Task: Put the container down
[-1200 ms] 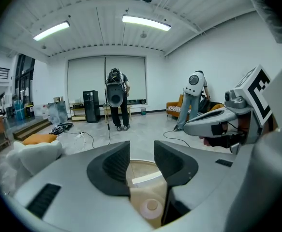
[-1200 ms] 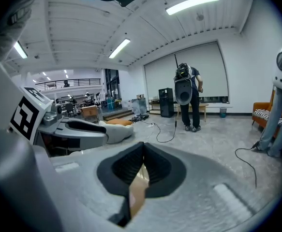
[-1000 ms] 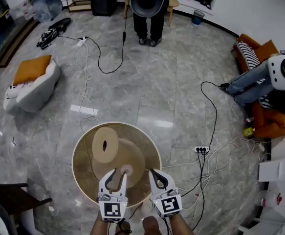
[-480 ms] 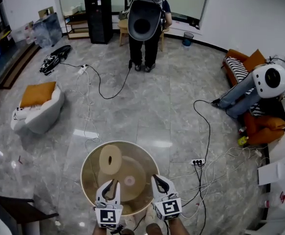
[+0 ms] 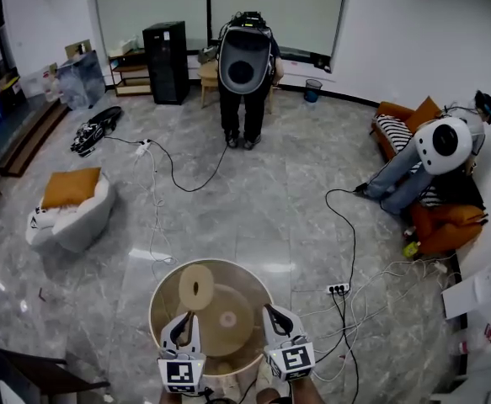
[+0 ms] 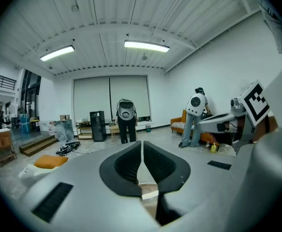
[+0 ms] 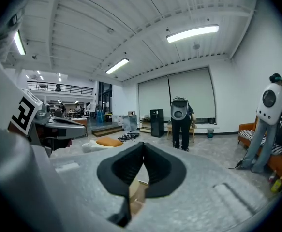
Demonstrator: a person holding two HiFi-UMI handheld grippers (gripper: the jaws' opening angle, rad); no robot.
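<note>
The container (image 5: 157, 297) is a round, tan, clear-walled tub seen from above, low in the head view. A large paper roll (image 5: 196, 287) and a smaller one (image 5: 228, 318) lie inside it. My left gripper (image 5: 184, 319) reaches over its near rim on the left with its jaws shut, tips touching. My right gripper (image 5: 272, 314) stands over the near rim on the right, also shut at the tips. In the left gripper view a tan piece of rim (image 6: 148, 194) shows below the left gripper (image 6: 141, 144). The right gripper view shows the same rim (image 7: 139, 192) under the right gripper (image 7: 143, 148). Whether either pinches the wall is hidden.
Cables and a power strip (image 5: 338, 289) lie on the marble floor to the right. A white beanbag with an orange cushion (image 5: 68, 210) sits at left. One person (image 5: 245, 70) stands far ahead, another (image 5: 434, 154) by the orange sofa. Dark furniture (image 5: 34, 379) is near my left.
The left gripper's jaws, wide apart a second ago, have closed. The view has tilted up, so the container and both grippers sit lower and look smaller.
</note>
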